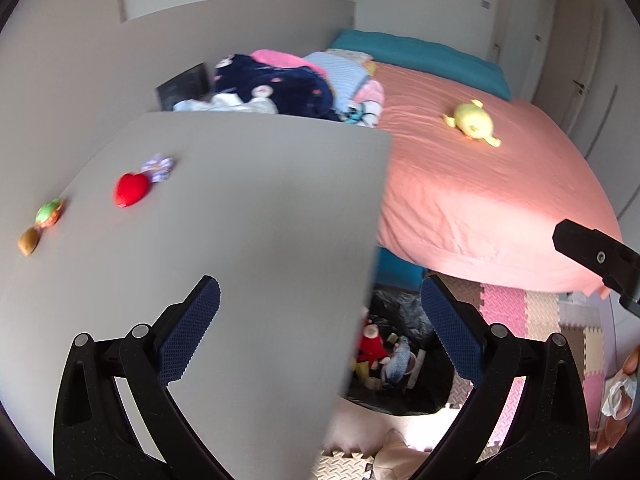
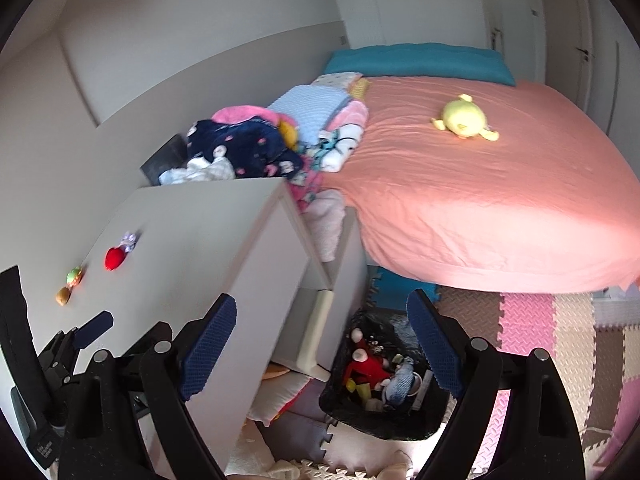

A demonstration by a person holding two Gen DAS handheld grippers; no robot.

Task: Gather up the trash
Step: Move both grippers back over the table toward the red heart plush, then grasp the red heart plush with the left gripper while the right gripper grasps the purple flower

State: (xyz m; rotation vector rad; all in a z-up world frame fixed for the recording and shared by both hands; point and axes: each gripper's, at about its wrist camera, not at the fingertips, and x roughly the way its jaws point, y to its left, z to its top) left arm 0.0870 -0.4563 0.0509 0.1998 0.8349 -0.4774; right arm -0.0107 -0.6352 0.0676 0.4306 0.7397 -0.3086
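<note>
On the grey tabletop (image 1: 248,208) lie a red heart-shaped piece (image 1: 132,194), a crumpled purple-white wrapper (image 1: 160,166), a green-orange bit (image 1: 49,212) and a brown bit (image 1: 29,241). They sit far left of my left gripper (image 1: 324,328), which hangs open and empty over the table's right edge. Below on the floor stands a black bin bag (image 2: 384,384) holding a red toy and other scraps. My right gripper (image 2: 322,350) is open above the bag with nothing between its fingers. The right wrist view also shows the red piece (image 2: 114,258) and the wrapper (image 2: 129,240).
A bed with a pink sheet (image 2: 500,200) fills the right side, with a yellow plush (image 2: 464,120) on it. A heap of clothes (image 2: 248,144) sits behind the table. Coloured foam mats (image 2: 560,328) cover the floor.
</note>
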